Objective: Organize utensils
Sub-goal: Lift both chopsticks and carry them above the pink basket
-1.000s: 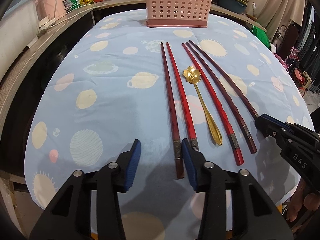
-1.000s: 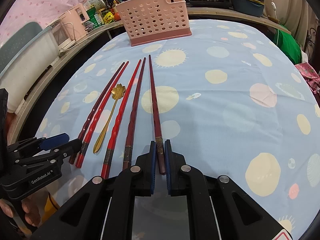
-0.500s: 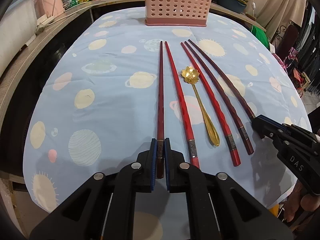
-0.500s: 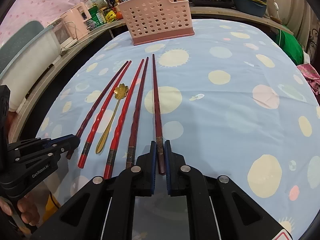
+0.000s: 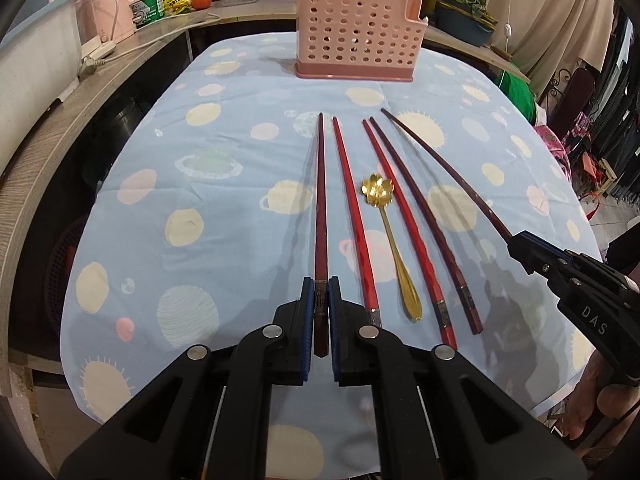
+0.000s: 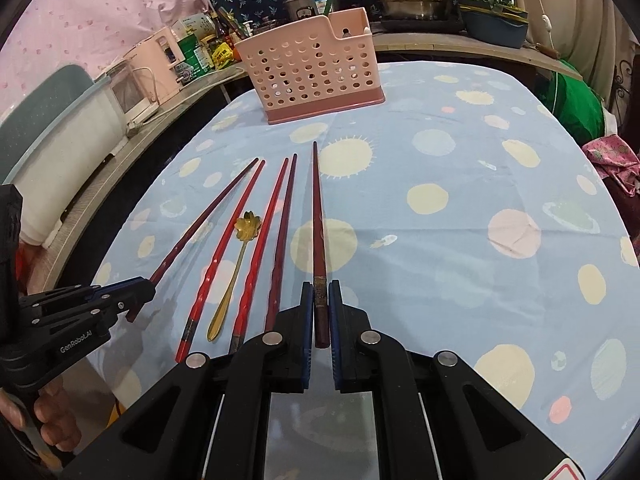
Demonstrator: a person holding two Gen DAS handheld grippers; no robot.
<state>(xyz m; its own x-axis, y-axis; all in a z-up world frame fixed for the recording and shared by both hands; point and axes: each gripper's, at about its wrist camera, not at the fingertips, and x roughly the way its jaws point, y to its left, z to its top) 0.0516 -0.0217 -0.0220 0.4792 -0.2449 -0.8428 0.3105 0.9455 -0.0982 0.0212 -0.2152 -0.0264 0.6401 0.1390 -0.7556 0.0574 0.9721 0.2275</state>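
The left gripper is clamped on the thick end of a dark red chopstick, the blue pads pressing both sides of its metal band; its jaws have just been closing onto it. This chopstick is the outermost one on the left, and its far tip points toward the basket. The right gripper is likewise closed tight on the butt of another dark chopstick, the outermost one on the right.

Between the two held sticks, three more chopsticks lie on the blue tablecloth: a bright red one just beside the left gripper, then another red one and a darker one lying close together. A gold spoon with a flower-shaped bowl rests between the two red ones, handle toward the near edge.

Farther back, a pink perforated basket stands upright on the cloth, well apart from the chopstick tips.
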